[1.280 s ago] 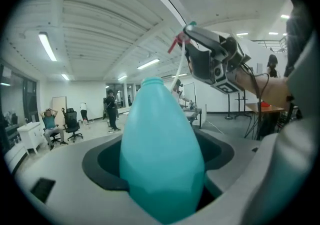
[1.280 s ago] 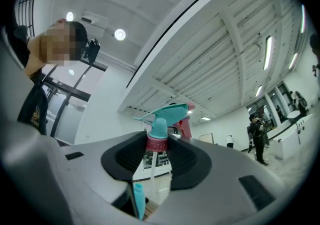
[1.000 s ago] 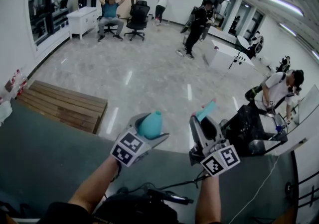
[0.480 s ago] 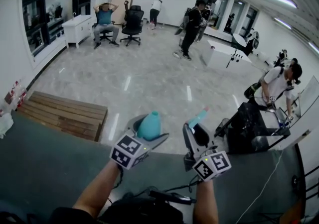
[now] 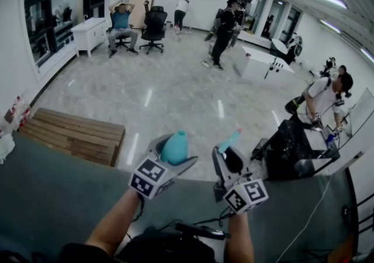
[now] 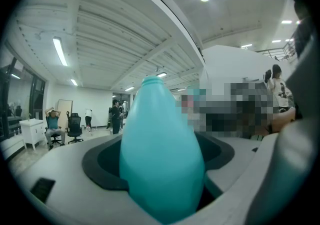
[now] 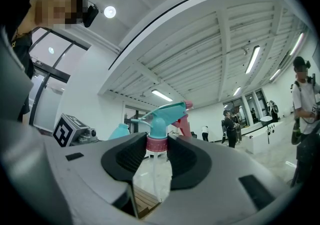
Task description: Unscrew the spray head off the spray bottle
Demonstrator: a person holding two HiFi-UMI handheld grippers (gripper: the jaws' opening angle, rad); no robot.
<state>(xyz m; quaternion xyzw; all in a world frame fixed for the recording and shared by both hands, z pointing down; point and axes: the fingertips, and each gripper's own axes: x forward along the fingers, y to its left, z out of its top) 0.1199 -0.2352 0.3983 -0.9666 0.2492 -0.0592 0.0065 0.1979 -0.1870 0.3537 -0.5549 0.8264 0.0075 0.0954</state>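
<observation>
**Spray head already off, right gripper drifts back toward the bottle**

The left gripper (image 5: 175,152) is clamped around the belly of the teal bottle (image 5: 175,145) and holds it up over the far edge of the dark table (image 5: 52,186). In the left gripper view the bottle neck is bare, with no head on it.

The right gripper (image 7: 156,145) is clenched on the pink collar (image 7: 156,142) of the spray head (image 7: 165,114). The jaws sit on either side of the collar. The thin dip tube (image 7: 151,171) hangs free below it, so the head is fully out of the bottle.

Change over the last second: in the head view the right gripper has slid down and to the left. This brings the spray head nearer the bottle, though the two are still clearly apart. The left gripper has barely shifted, and the grip on both parts looks the same as before.

Judgement: the unscrewing is done, as the head was off a second ago too. Nothing is left but to hold the parts or set them down. The drift toward the bottle looks like the hands settling, not re-threading, though that can't be confirmed.
</observation>
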